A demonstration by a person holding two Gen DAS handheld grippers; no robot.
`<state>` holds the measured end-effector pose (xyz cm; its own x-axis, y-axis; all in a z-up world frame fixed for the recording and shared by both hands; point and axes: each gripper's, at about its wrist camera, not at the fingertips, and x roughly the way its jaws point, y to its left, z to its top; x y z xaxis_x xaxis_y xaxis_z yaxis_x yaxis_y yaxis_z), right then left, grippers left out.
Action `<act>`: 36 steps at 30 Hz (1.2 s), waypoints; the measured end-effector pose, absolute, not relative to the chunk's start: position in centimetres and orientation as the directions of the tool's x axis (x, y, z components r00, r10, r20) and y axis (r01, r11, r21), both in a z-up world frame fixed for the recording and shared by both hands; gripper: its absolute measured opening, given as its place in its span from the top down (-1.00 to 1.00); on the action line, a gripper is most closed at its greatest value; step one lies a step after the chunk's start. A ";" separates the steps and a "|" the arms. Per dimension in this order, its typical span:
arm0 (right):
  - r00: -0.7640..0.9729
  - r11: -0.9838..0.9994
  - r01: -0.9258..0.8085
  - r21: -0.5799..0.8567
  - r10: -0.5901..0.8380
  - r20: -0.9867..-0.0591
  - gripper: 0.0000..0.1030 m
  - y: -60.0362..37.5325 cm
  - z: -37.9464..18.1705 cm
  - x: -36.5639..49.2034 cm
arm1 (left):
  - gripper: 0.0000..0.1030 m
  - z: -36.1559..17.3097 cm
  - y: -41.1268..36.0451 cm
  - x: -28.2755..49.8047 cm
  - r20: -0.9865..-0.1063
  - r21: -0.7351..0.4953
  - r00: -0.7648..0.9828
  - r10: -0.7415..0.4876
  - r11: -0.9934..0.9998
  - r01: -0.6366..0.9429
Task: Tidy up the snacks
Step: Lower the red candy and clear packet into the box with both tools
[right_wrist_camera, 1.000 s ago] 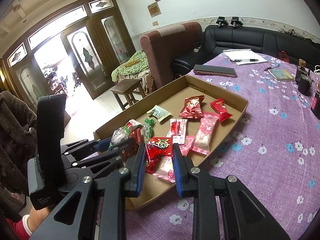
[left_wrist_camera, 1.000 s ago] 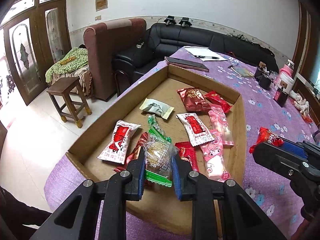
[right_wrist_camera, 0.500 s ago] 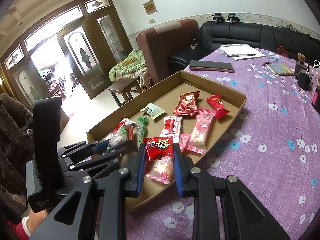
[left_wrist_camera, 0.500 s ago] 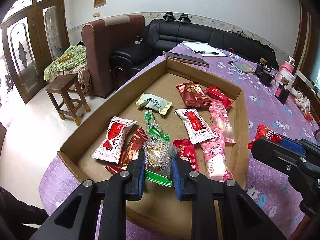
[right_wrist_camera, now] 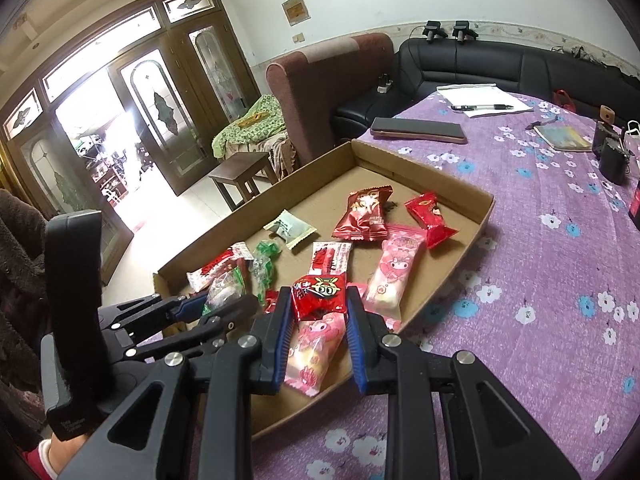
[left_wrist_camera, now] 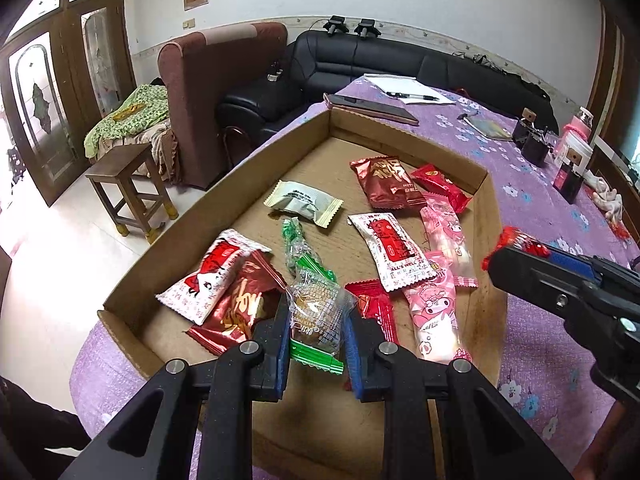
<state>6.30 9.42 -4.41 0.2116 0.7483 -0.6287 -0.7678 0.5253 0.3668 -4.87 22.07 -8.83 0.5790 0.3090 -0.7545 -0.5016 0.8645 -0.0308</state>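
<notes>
Snacks are scattered over the floor of a shallow cardboard tray (left_wrist_camera: 490, 216) that is set on a table covered with a purple flowered cloth (right_wrist_camera: 540, 264).

In the left wrist view, the left gripper (left_wrist_camera: 316, 332) is seen at 6 o'clock, its two blue-padded fingers pinched on a clear packet with green ends (left_wrist_camera: 316, 316), which is held just above the near part of the tray. At 9 o'clock of that packet a shiny dark red packet (left_wrist_camera: 240, 308) is overlapped by a white and red packet (left_wrist_camera: 208, 280). At 12 o'clock a twisted green wrapper (left_wrist_camera: 298, 246) is found, and beyond it a pale cream packet (left_wrist_camera: 304, 202). At 3 o'clock a red packet (left_wrist_camera: 374, 308), a long white packet with a red label (left_wrist_camera: 390, 246) and two pink packets (left_wrist_camera: 432, 312) are laid partly over one another. Toward the far corner, at 1 o'clock, a dark red bag (left_wrist_camera: 386, 182) and a bright red candy (left_wrist_camera: 438, 186) are placed side by side.

In the right wrist view, the right gripper (right_wrist_camera: 318, 320) is closed on a red packet printed with cartoon eyes (right_wrist_camera: 320, 294), which is carried over the tray's near right rim. The left gripper (right_wrist_camera: 224, 300) is seen at 9 o'clock of it, with a sleeve cuff (right_wrist_camera: 38, 458) at 7 o'clock.

A dark phone (right_wrist_camera: 418, 130) and paper with a pen (right_wrist_camera: 482, 106) are laid on the cloth past the tray, at 12 to 1 o'clock.
</notes>
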 end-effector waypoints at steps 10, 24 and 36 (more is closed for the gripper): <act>0.201 0.534 -0.757 0.377 0.739 -0.642 0.51 10.9 -5.2 8.2 | 0.53 -9.8 22.5 -3.8 -0.778 -0.020 0.551 0.302 0.865 -0.502; 0.183 0.524 -0.765 0.374 0.735 -0.653 0.51 13.0 -5.0 9.8 | 0.53 -10.1 23.0 -2.7 -0.788 -0.018 0.539 0.298 0.864 -0.504; 0.152 0.510 -0.805 0.305 0.673 -0.724 0.51 17.7 -4.9 11.2 | 0.53 -9.4 25.3 -3.0 -0.790 -0.080 0.552 0.268 0.847 -0.525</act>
